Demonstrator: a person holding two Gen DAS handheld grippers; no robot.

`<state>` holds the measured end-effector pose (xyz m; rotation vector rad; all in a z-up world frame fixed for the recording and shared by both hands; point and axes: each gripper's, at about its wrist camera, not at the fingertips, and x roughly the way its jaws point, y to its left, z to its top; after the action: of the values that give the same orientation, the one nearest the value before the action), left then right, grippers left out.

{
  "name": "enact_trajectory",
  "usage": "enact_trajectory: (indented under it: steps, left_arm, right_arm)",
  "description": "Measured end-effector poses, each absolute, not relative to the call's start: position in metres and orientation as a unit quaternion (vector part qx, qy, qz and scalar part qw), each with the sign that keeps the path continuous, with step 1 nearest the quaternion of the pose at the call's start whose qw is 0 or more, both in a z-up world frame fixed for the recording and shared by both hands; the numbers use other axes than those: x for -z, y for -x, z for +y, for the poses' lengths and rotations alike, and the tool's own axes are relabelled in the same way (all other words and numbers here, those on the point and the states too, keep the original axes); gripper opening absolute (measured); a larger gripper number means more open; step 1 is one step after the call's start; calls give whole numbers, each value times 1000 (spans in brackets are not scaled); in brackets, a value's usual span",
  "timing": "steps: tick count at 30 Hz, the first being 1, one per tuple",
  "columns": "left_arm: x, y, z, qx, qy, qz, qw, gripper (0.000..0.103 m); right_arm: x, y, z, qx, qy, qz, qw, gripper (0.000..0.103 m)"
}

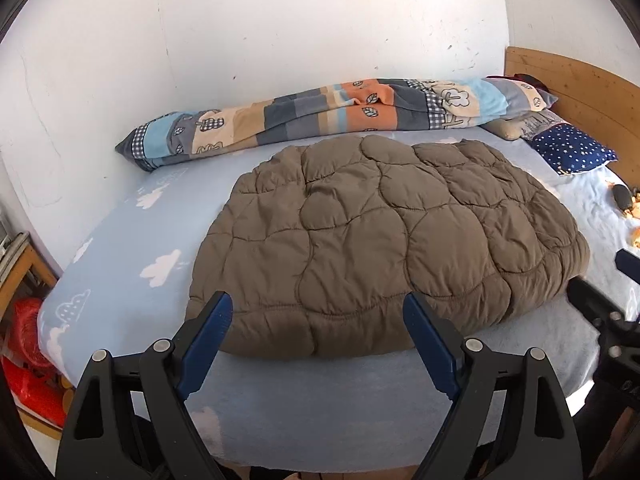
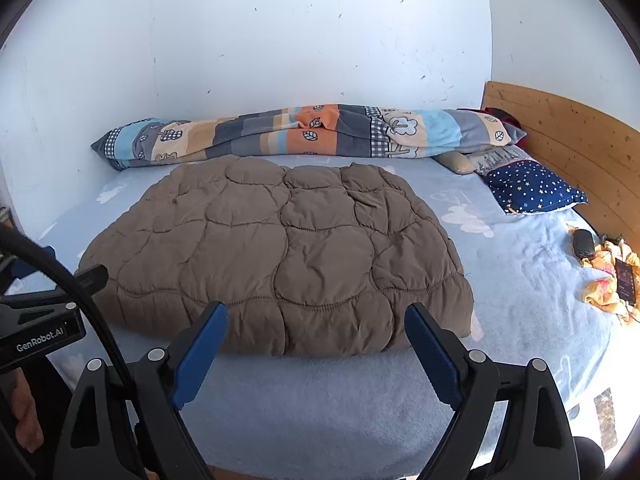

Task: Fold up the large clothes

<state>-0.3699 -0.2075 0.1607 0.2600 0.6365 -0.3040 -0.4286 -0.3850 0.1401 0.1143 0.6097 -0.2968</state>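
A brown quilted puffy garment (image 1: 372, 232) lies folded in a wide flat bundle in the middle of the light blue bed; it also shows in the right wrist view (image 2: 280, 256). My left gripper (image 1: 318, 308) is open and empty, held just above the garment's near edge. My right gripper (image 2: 316, 318) is open and empty too, over the same near edge, further right. The left gripper's body shows at the left of the right wrist view (image 2: 40, 320).
The bed sheet (image 1: 132, 248) has white clouds. A rolled patchwork blanket (image 1: 320, 116) lies along the wall. A starry blue pillow (image 2: 536, 188) and wooden headboard (image 2: 568, 140) are at the right. A phone on yellow cloth (image 2: 624, 284) lies near the right edge.
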Motion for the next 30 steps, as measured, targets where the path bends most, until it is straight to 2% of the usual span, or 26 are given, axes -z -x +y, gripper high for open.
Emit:
enact_trajectory:
  steps: [10, 30]
  left_arm:
    - [-162, 372, -218, 140, -162, 299, 930, 86]
    - [-143, 346, -215, 121, -164, 347, 916, 86]
  right_arm:
    - [-127, 425, -378, 147, -46, 302, 941, 93]
    - [-111, 411, -385, 145, -46, 322, 935, 93]
